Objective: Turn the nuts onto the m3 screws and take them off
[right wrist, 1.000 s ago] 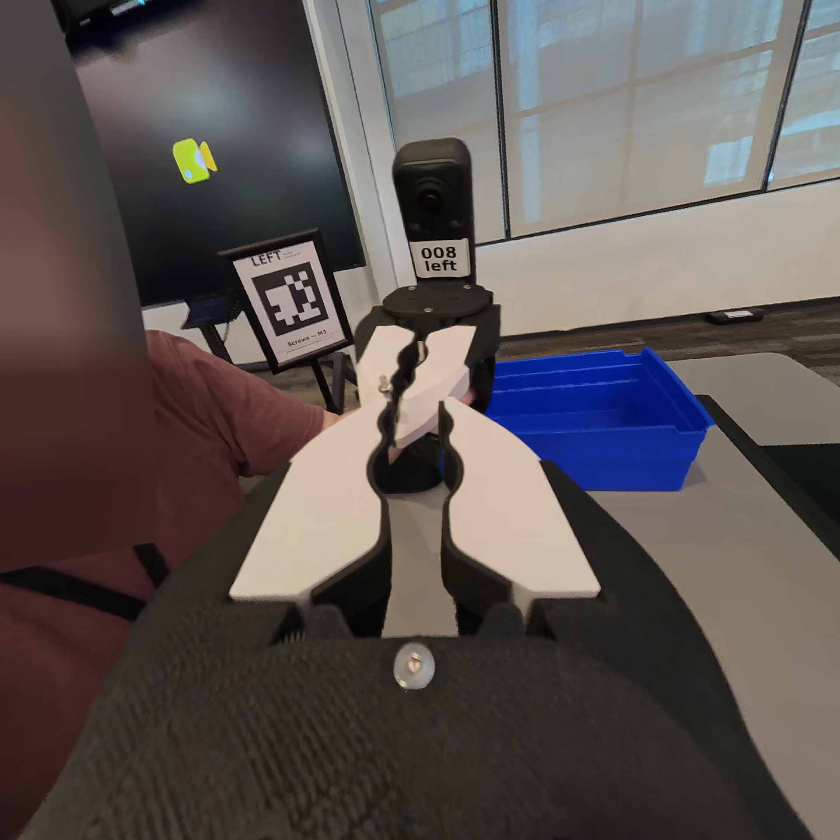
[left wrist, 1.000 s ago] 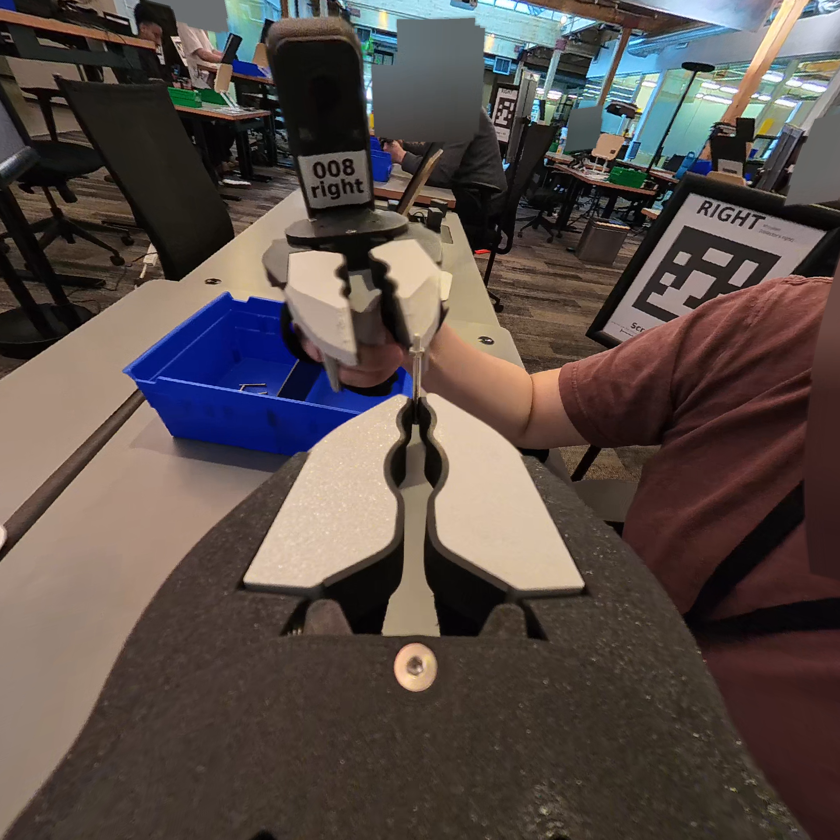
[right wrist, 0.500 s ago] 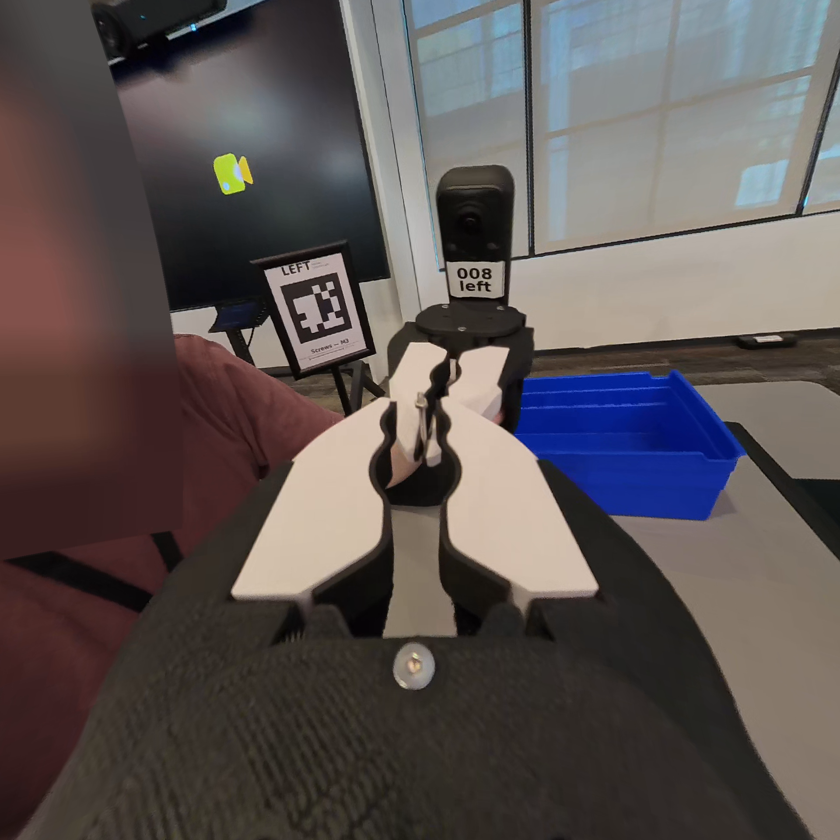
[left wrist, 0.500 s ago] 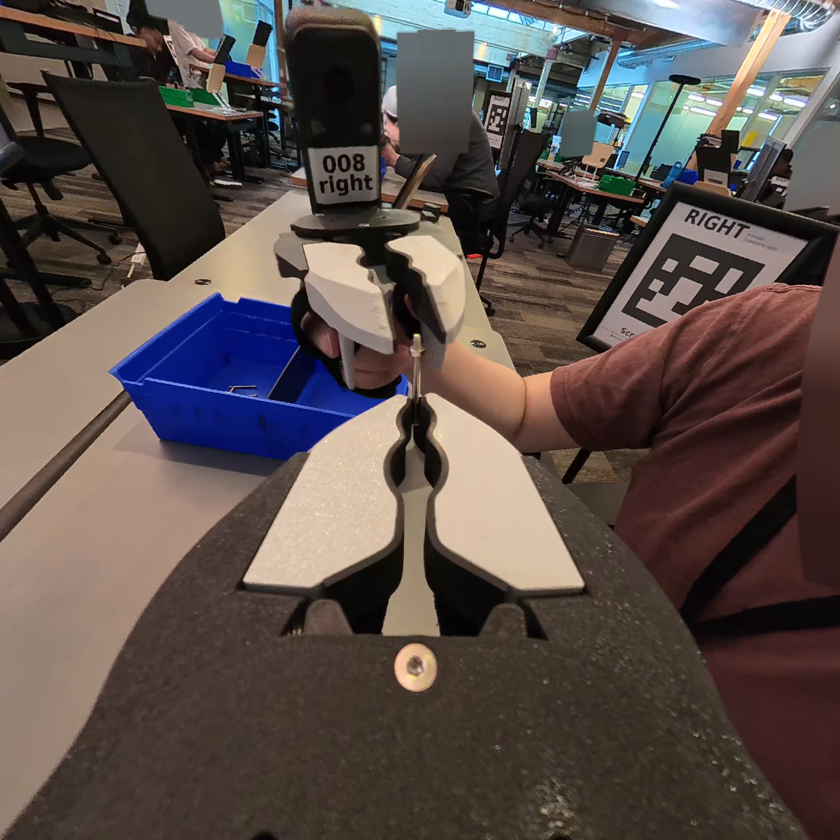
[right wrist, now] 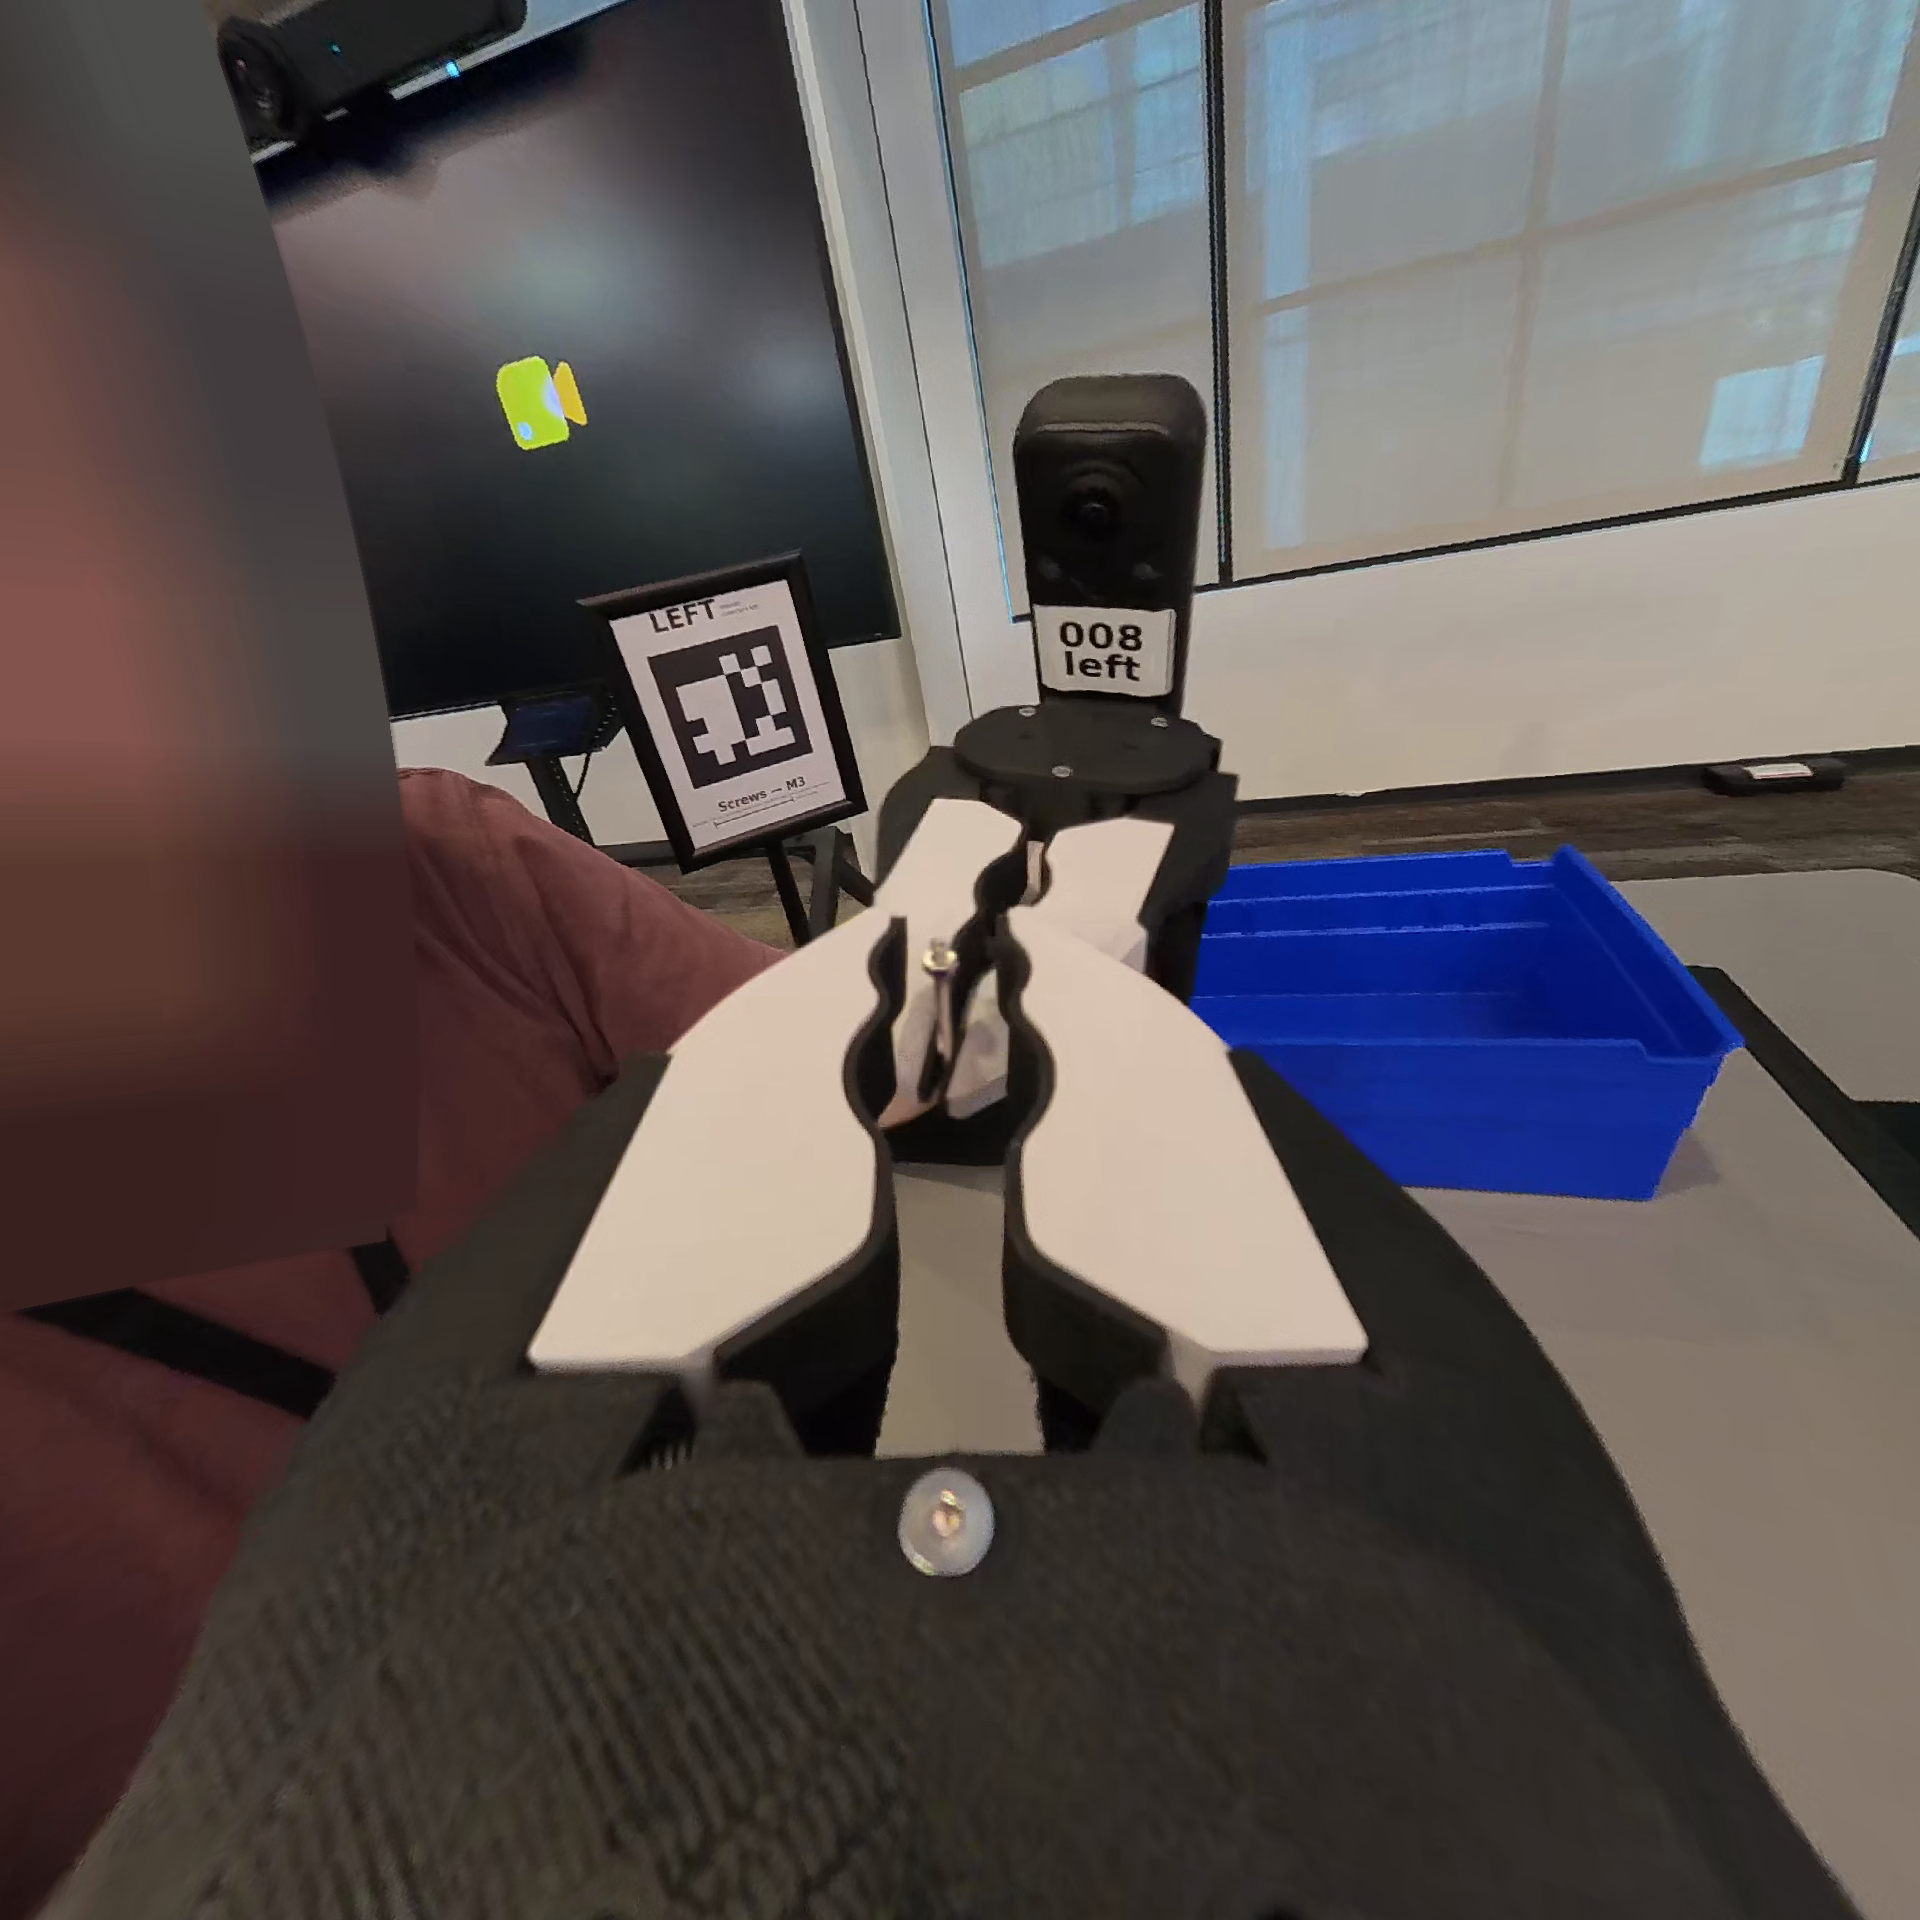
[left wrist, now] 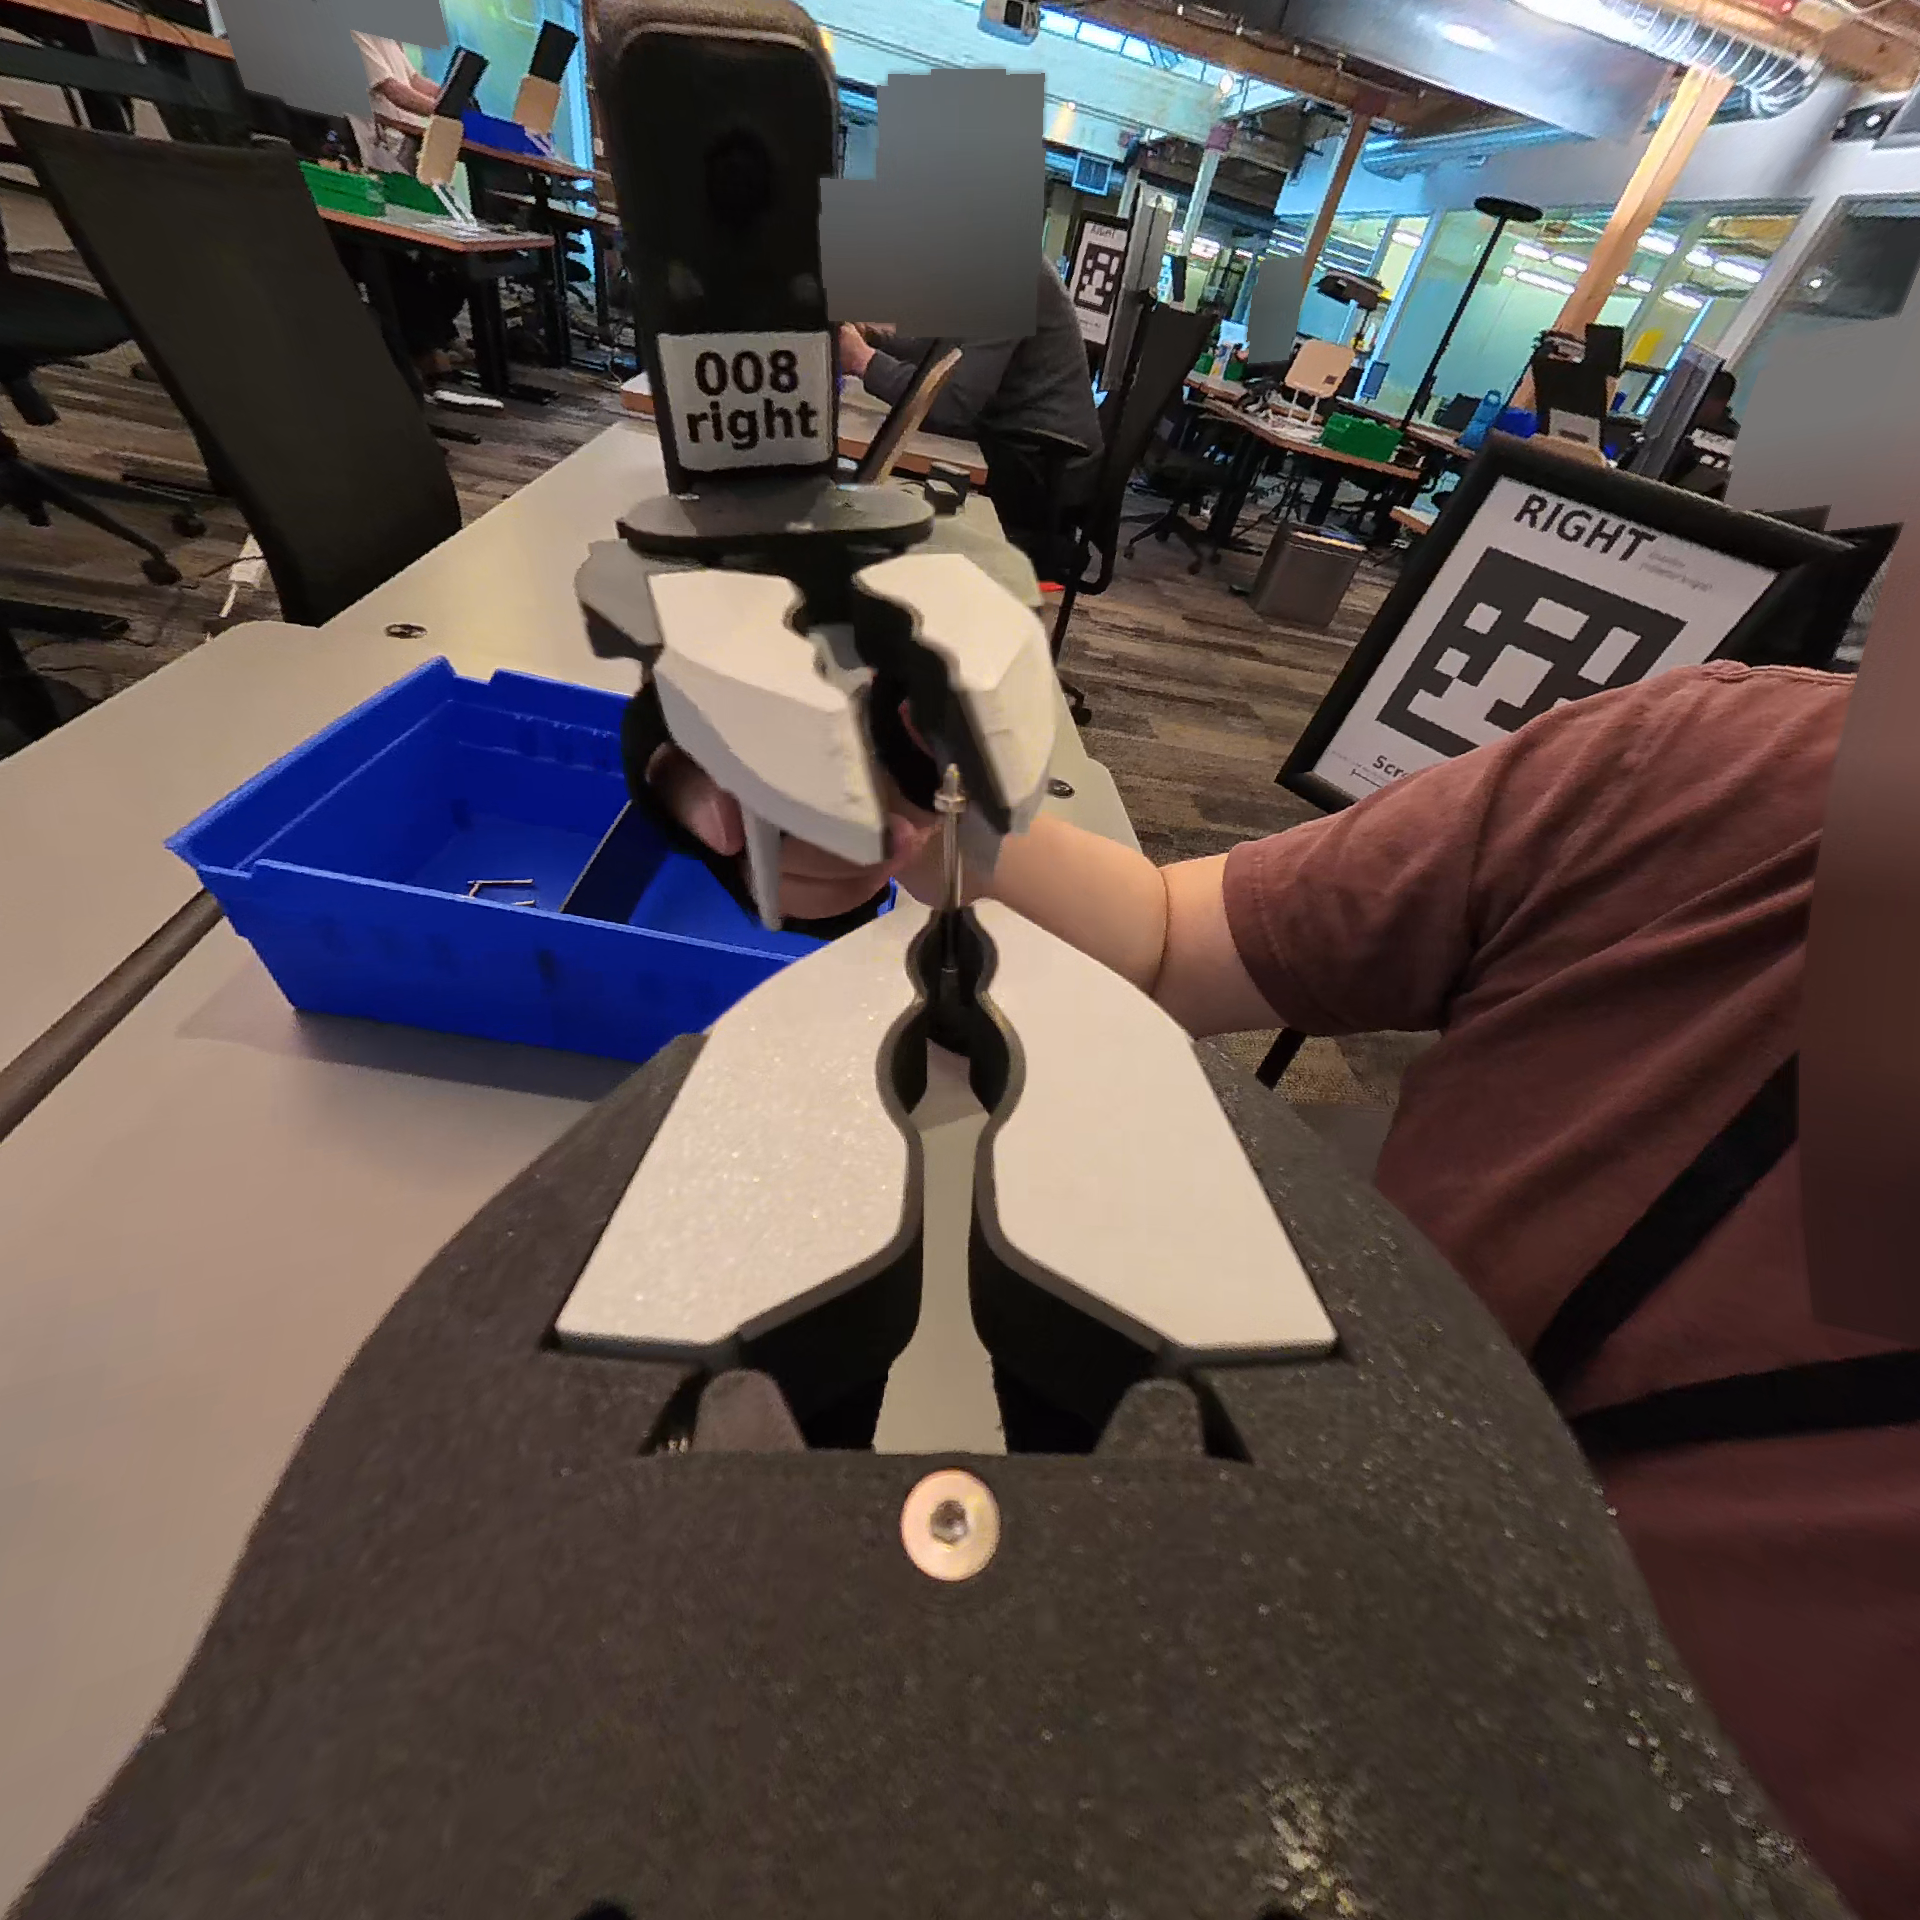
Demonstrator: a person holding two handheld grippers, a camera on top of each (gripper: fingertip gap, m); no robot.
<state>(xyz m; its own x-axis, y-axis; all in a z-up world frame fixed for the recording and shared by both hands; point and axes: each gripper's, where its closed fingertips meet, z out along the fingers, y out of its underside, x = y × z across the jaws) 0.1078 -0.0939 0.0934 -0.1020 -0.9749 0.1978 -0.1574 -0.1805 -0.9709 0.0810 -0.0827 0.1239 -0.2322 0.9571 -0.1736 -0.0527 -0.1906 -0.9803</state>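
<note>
My left gripper (left wrist: 951, 925) is shut on the lower end of a thin M3 screw (left wrist: 951, 862) and holds it upright above the table. A small nut (left wrist: 948, 802) sits near the screw's top. My right gripper (right wrist: 948, 951) is open, with its fingertips on either side of the nut (right wrist: 938, 954) and screw (right wrist: 940, 1003), a gap showing on both sides. In the left wrist view the right gripper (left wrist: 883, 862) faces me, and its right finger (left wrist: 977, 686) is close behind the nut. The left gripper (right wrist: 951, 1070) shows just beyond, jaws closed.
A blue bin (left wrist: 416, 914) stands on the grey table (left wrist: 208, 1247) and holds a few loose screws (left wrist: 499, 886); it also shows in the right wrist view (right wrist: 1455, 1091). Framed marker signs (left wrist: 1538, 644) (right wrist: 738, 717) stand beside the table. A person's arm (left wrist: 1091, 904) crosses behind the grippers. The tips of both grippers are at nearly the same place.
The right gripper has shifted so that the screw's top and nut now sit between its fingertips instead of left of them. Its jaw gap looks the same. The left gripper keeps its hold.
</note>
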